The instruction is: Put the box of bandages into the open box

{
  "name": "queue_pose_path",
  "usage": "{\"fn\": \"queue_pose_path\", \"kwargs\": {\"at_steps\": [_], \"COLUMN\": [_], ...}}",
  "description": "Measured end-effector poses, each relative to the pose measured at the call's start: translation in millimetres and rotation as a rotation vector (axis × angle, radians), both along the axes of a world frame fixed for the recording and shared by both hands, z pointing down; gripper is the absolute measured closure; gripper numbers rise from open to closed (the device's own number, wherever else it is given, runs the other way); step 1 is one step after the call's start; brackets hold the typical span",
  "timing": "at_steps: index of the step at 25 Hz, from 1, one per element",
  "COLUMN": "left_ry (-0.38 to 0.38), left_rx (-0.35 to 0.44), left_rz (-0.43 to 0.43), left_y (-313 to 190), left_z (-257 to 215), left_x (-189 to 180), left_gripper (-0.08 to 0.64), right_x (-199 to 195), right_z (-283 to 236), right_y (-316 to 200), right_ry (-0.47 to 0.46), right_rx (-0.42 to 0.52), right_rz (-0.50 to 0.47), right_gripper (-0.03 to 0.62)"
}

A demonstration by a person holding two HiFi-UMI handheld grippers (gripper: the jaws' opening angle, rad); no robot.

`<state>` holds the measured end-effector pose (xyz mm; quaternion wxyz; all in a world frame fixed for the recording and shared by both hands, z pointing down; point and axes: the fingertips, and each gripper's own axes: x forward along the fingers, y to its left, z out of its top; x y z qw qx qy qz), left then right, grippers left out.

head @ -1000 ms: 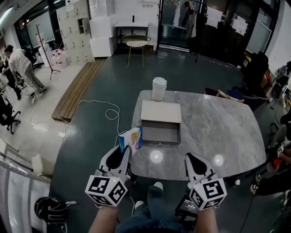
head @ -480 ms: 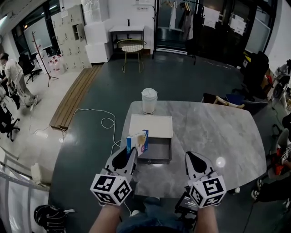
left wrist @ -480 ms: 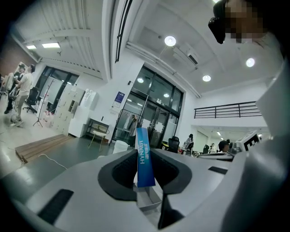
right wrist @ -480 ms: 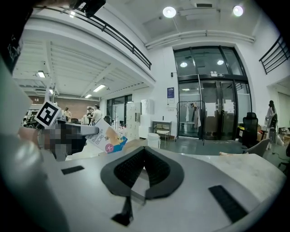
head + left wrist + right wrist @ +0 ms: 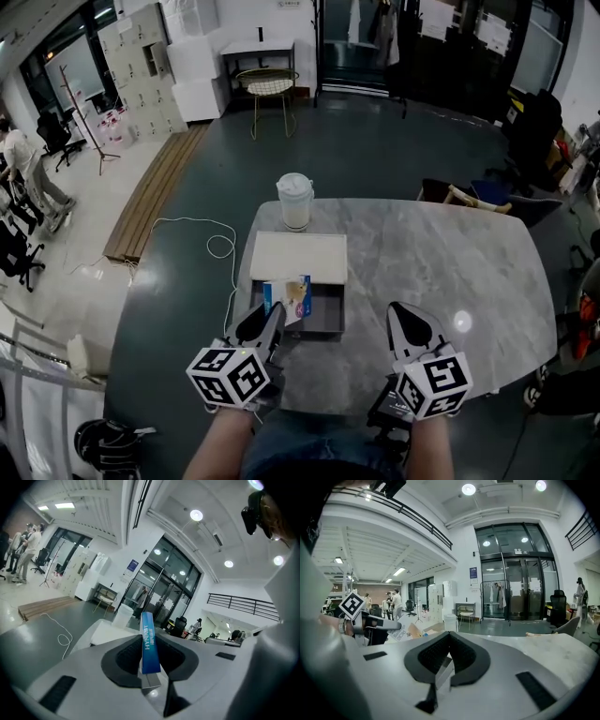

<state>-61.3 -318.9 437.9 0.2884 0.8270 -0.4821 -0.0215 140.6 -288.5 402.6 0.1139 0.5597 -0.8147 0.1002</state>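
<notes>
Box of bandages (image 5: pixel 287 298): a blue-and-white carton, upright, with its narrow blue edge turned toward my left gripper's camera.
Hold: my left gripper (image 5: pixel 267 320) is closed narrowly on the carton, one jaw pressed against each broad face and the lower part of the carton between them.
Position of the carton: in the head view it stands over the near left part of the open box (image 5: pixel 324 315). I cannot tell whether its base touches the floor of that box.
Open box: a shallow grey tray on the bench (image 5: pixel 450 272), toward the left edge. Apart from the carton over it, its inside shows bare.
Lid (image 5: pixel 298 257): a flat white panel lying against the far side of the tray.
Right gripper (image 5: pixel 403 315): I hold it to the right of the tray, above the near part of the bench. Its jaws are together with nothing between them.
Cup (image 5: pixel 294 201): a white lidded cup, upright, near the far left corner of the bench and beyond the lid.
Floor: dark grey, with a white cable (image 5: pixel 202 242) looped on it to the left of the bench.
</notes>
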Motion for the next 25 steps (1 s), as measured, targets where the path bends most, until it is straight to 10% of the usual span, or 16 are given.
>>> {"fn": "queue_pose_path", "kwargs": {"at_steps": [14, 25], "left_ry": [0.12, 0.059], "left_rx": [-0.404, -0.497], "left_rz": [0.061, 0.136], "left_y": [-33.3, -37.0], "left_z": [94.0, 119.6], "left_x": [48.7, 67.1], "left_gripper": [0.468, 0.468], "right_x": [37.8, 58.2], "right_z": [15.3, 24.5], "right_y": [-31.3, -43.1], "right_ry": [-0.019, -0.02], "right_rx": [-0.027, -0.061], "right_rz": [0.012, 0.038], "right_gripper": [0.568, 0.568]}}
